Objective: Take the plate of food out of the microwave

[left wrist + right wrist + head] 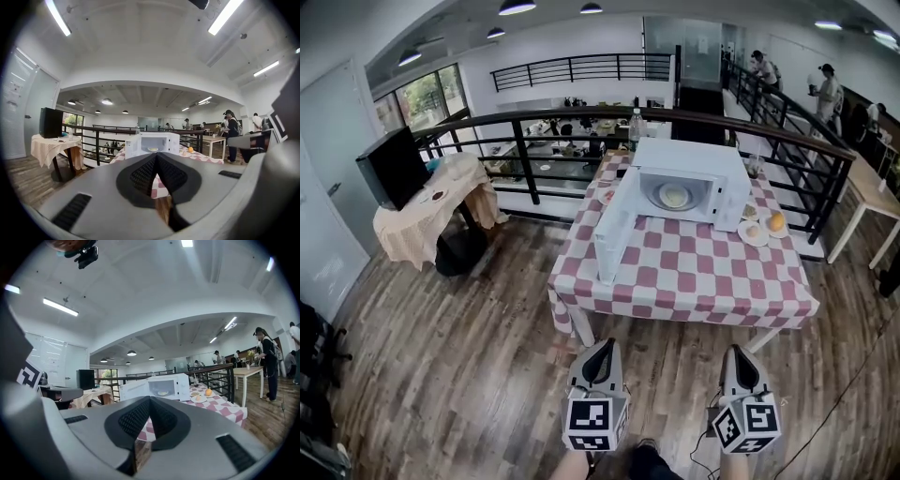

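Note:
A white microwave [689, 180] stands on a table with a red-and-white checked cloth [694, 272], its door [614, 230] swung open toward the left. Inside it sits a plate of food [674, 196]. My left gripper [603, 347] and right gripper [738, 352] hover side by side over the wooden floor, short of the table's near edge, both shut and holding nothing. The left gripper view shows the microwave [152, 142] and plate [153, 149] far beyond the left gripper [156, 156]. The right gripper view shows the microwave [161, 386] and plate [163, 393] beyond the right gripper [150, 399].
A small plate with an orange and other food [765, 228] lies on the cloth right of the microwave. A black railing [525, 141] runs behind the table. At left stands a cloth-draped side table [431, 211] with a black monitor [392, 167]. People stand at back right.

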Motion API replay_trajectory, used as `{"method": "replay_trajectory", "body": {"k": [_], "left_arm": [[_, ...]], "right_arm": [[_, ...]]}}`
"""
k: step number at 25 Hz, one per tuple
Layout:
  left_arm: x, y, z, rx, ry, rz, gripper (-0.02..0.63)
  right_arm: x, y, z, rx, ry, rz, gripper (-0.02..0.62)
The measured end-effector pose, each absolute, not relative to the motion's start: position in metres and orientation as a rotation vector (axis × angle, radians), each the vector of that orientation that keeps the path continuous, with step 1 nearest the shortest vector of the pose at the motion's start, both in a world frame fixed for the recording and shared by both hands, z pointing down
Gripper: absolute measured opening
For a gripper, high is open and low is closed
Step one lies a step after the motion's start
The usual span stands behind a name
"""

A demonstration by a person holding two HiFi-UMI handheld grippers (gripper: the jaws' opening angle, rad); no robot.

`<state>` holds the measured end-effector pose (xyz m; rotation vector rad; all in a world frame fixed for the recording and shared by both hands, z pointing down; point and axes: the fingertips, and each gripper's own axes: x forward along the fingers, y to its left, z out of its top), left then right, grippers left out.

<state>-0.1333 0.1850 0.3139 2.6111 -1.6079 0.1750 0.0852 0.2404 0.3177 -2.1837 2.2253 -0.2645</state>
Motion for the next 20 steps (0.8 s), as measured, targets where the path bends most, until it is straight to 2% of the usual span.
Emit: {"method": "replay_trajectory", "body": {"k": [10, 20], "left_arm": [[-0.085, 0.134, 0.322, 2.583, -1.617, 0.178, 0.014], [-0.067, 0.107, 0.328, 2.574, -1.61, 0.205, 0.014]], "right_arm": [[0.129, 0.187, 0.33, -2.135, 2.252, -0.299, -0.008], [0.145, 0.159, 0.338, -2.13, 2.245, -0.342, -0.008]]}}
